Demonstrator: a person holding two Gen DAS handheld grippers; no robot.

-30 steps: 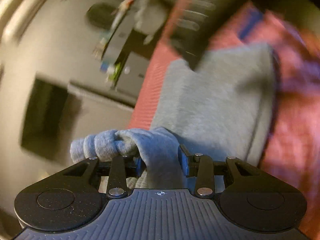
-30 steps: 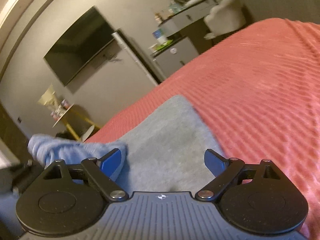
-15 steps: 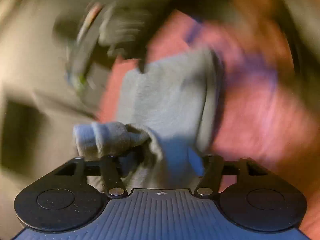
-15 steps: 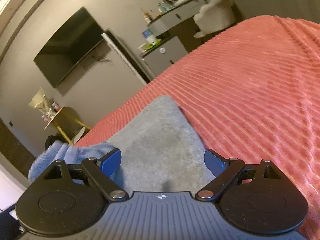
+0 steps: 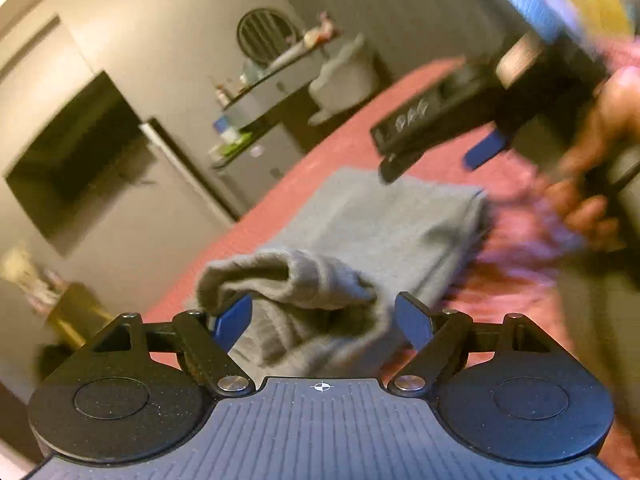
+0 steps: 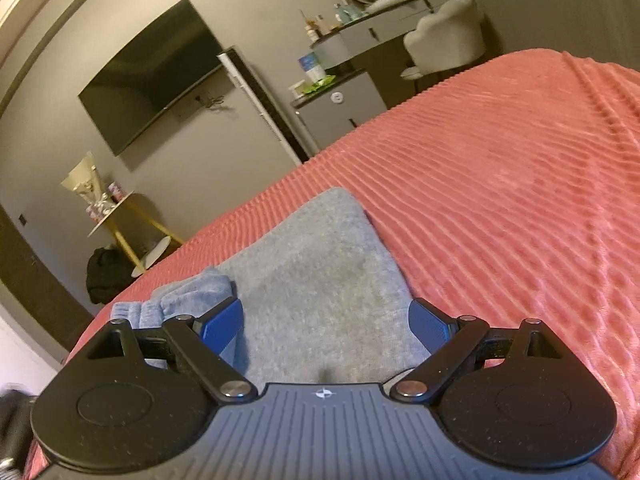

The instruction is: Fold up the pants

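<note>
A dark television point(image 6: 154, 76) hangs on the grey wall at the left of the room, with a small round side table point(image 6: 116, 210) on yellow legs below it and a black bag point(image 6: 108, 274) on the floor beside that. Further right stand a grey cabinet point(image 6: 340, 114) and a pale chair point(image 6: 444, 42) at a dresser.

The pants point(image 6: 316, 280) are grey and lie folded flat on the bed point(image 6: 500, 200), which is covered by a ribbed pink-red blanket. They sit near the bed's left edge, with one far corner pointing toward the television wall. A bunched cuff end point(image 5: 296, 284) of the pants is heaped on the near part of the folded cloth, toward that left edge.

The left tool point(image 5: 322, 320) is released: its two blue-padded fingers stand wide apart on either side of the bunched cuff. The left finger sits just against the cloth; whether the right one touches it cannot be told. Nothing is clamped.

The right tool point(image 6: 326, 328) is likewise released, its fingers spread wide above the flat grey cloth, with the cuff heap just left of its left finger. In the left wrist view the right tool point(image 5: 436, 136) shows blurred above the far right corner of the pants, held by the person's hand point(image 5: 588, 184); whether it touches the cloth there cannot be told.
</note>
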